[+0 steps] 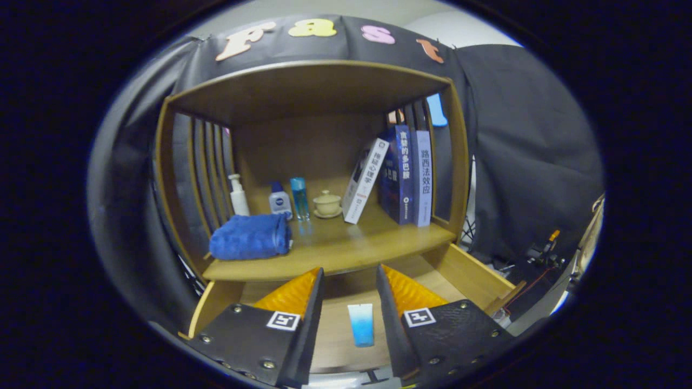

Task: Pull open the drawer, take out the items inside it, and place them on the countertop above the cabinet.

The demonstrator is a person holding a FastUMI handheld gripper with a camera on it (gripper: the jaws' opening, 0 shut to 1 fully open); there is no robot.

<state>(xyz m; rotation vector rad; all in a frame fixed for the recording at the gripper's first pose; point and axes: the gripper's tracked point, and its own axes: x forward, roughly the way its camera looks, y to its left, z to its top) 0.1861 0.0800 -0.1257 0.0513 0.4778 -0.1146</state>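
Tube (361,324) lies flat on drawer (476,273) floor, between fingers of hand-held gripper (350,302), untouched. Small, blue fading to white; likely light, soft plastic, smooth, may slip or squash. Best hold: across flat middle, gentle squeeze. Hand-held gripper wide open, holding nothing, poised over pulled-out drawer. Beyond fingers, surface (346,248) above cabinet carries towel (250,236), pump bottle (238,195), two small bottles, cup (327,203), books (400,175). Free spot ahead, between towel and books.
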